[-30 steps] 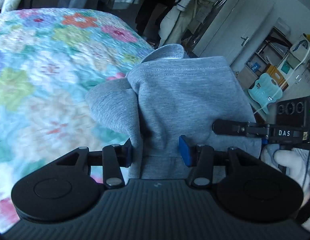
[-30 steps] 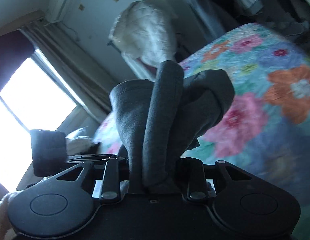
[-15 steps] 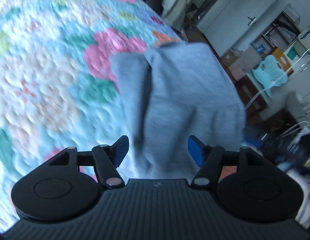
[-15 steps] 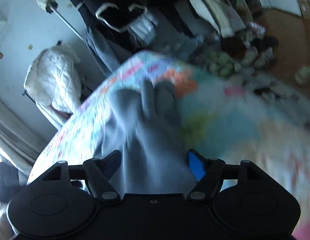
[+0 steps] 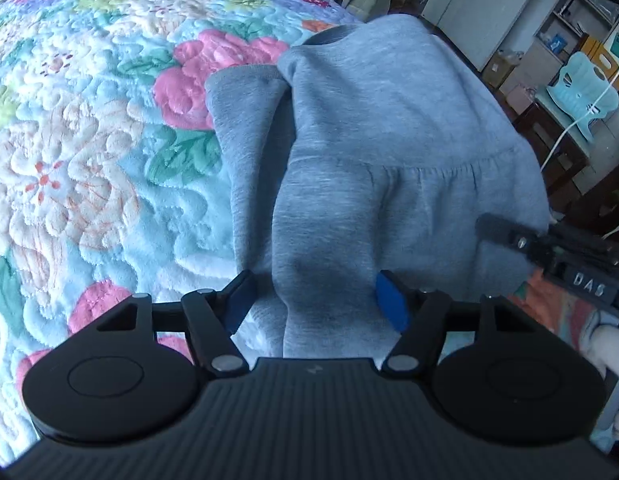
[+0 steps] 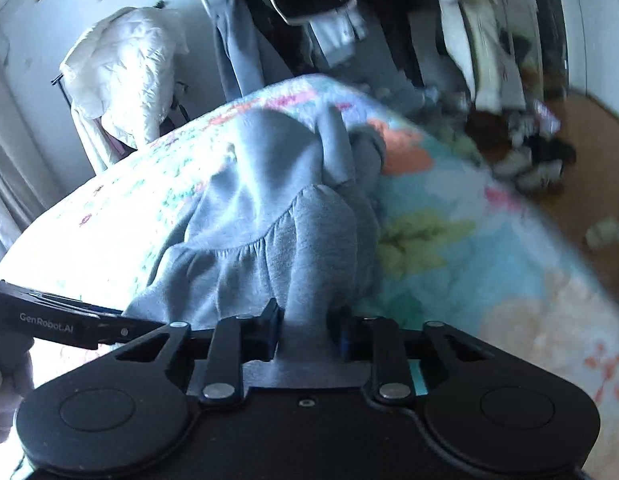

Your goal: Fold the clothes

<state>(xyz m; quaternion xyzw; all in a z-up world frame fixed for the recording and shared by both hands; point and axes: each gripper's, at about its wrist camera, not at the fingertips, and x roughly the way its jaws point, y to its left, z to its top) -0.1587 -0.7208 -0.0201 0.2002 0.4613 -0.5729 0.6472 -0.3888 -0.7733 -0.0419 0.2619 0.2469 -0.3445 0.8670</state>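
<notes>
Under everything, a bed (image 5: 89,168) spread with a quilted floral cover (image 6: 461,248) in pale blue, pink, green and orange.

On that cover, near the bed's edge, a grey sweatshirt-fabric garment (image 5: 389,152), bunched lengthwise, a gathered seam across its middle and a ribbed collar at the end farthest from both cameras. One narrower fold alongside the garment's main bulk, on the side toward the middle of the bed.

Beyond the bed from the garment: a clothes rack (image 6: 349,20) hung with dark and pale clothing, a white padded coat (image 6: 121,68) draped over a stand, a scatter of shoes on a wooden floor (image 6: 589,168). In the left wrist view, past the garment's far end, a white door (image 5: 481,4), shelving and a light blue plastic chair (image 5: 581,92).

At the garment's near hem, the left gripper (image 5: 315,300), blue pads spread apart, a ridge of grey cloth between them; contact with the pads not clear. Also at the hem, the right gripper (image 6: 305,328), jaws closing, pinching a narrow tuck of the same grey cloth.

In the left wrist view, the right gripper again at the garment's right side, held by a white-gloved hand (image 5: 613,344).
</notes>
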